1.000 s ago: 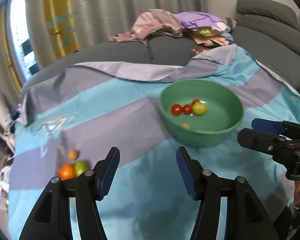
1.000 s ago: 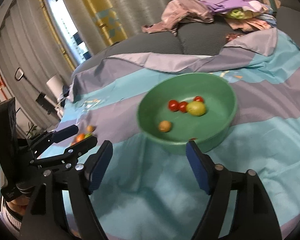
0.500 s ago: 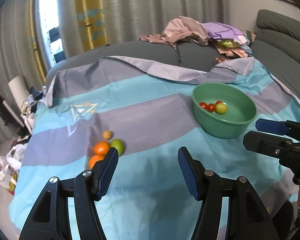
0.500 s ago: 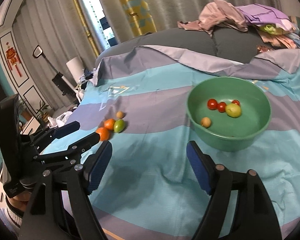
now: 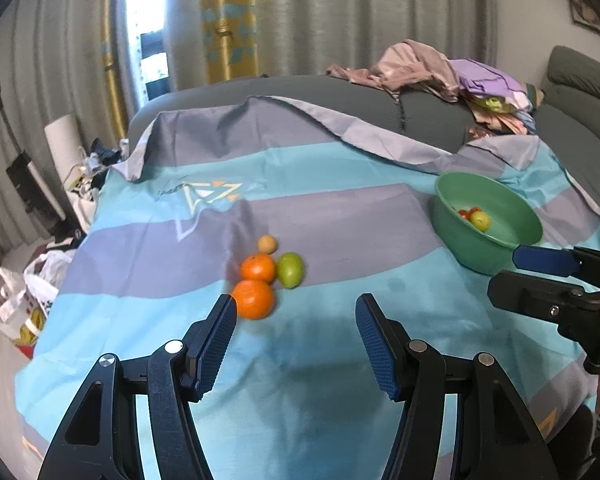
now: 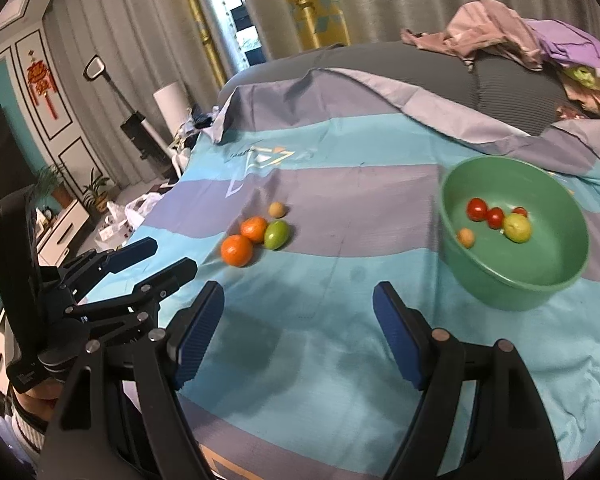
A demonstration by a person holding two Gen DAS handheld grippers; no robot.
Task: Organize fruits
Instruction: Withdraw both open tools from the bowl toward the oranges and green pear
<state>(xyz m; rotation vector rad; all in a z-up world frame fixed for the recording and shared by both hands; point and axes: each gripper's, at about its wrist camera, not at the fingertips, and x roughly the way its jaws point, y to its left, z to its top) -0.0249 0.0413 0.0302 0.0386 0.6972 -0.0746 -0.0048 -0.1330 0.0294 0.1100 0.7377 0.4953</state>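
Four loose fruits lie in a tight cluster on the blue-and-grey striped bedsheet point(image 5: 340, 208), just ahead of the left gripper point(image 5: 292, 320) and slightly to its left. The nearer round orange point(image 5: 253, 299) sits right beyond the tip of that gripper's left finger pad; the second round orange point(image 5: 257, 267) touches it on the far side, an oval green fruit point(image 5: 290, 269) rests against that one's right side, and a small tan round fruit point(image 5: 267, 243) lies farthest out. The left gripper hovers above the sheet with its blue ribbed pads spread wide and nothing between them.

Ahead and well to the right of the left gripper stands the round green plastic bowl point(image 5: 456, 216). Seen from the right gripper point(image 6: 298, 308), the bowl is ahead and to the right, the fruit cluster ahead and to the left. Inside the bowl are three small red tomatoes point(image 6: 477, 209), a yellow-green round fruit point(image 6: 517, 228) touching them, and a small tan fruit point(image 6: 465, 237) a little apart, nearer the left wall. The right gripper is also spread wide, holding nothing, over bare sheet.

Beyond the sheet, a heap of pink and purple crumpled clothes point(image 5: 440, 72) lies on a grey sofa point(image 5: 420, 108), far ahead of both grippers.
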